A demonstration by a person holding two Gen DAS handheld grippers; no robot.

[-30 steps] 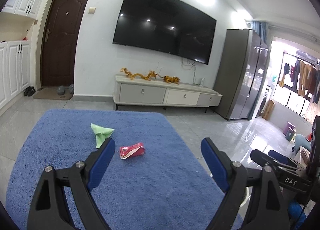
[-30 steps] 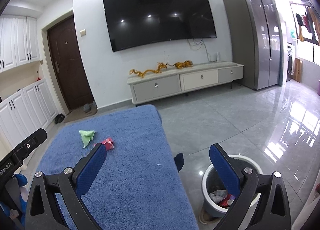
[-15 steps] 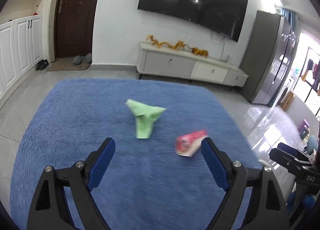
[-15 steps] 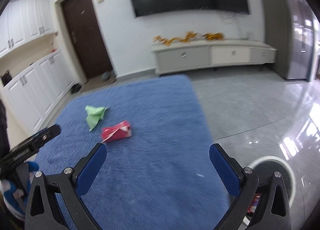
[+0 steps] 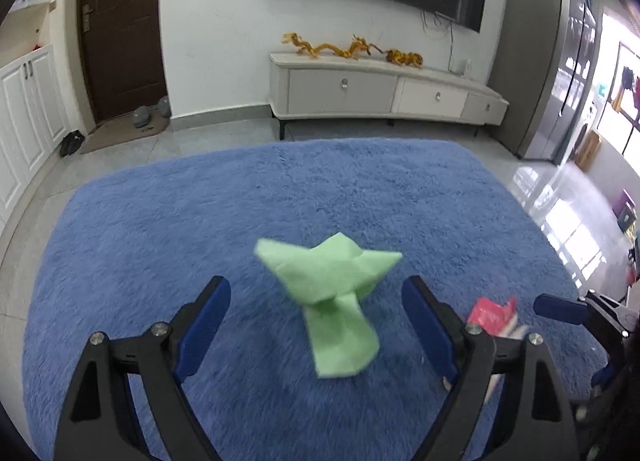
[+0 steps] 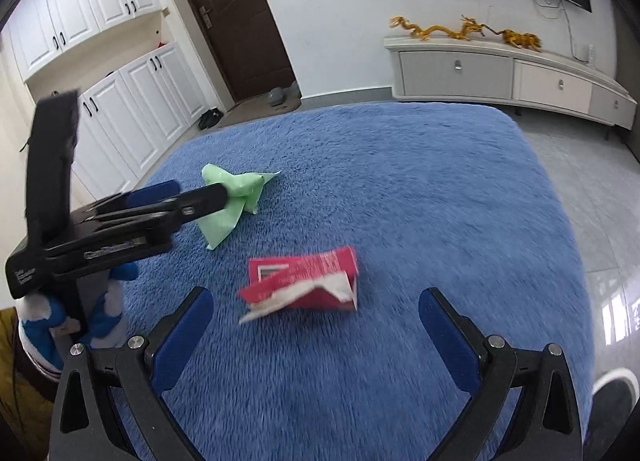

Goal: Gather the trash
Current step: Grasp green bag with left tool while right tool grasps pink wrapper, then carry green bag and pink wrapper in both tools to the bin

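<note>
A crumpled green paper (image 5: 334,301) lies on the blue rug (image 5: 200,221), between and just ahead of the open jaws of my left gripper (image 5: 318,305). A torn red carton (image 6: 304,281) lies to its right, just ahead of my open, empty right gripper (image 6: 314,313). The carton also shows in the left wrist view (image 5: 492,315), partly behind the right finger. In the right wrist view the left gripper (image 6: 168,197) reaches in from the left, its tips at the green paper (image 6: 236,201).
A trash bin (image 6: 614,393) stands on the tile floor off the rug's right edge. A white TV cabinet (image 5: 384,95) stands against the far wall, white cupboards (image 6: 132,109) to the left. The right gripper's tip (image 5: 568,311) shows at the right.
Both grippers have dropped and moved forward over the rug. The green paper now sits between the left jaws; the red carton is close before the right jaws.
</note>
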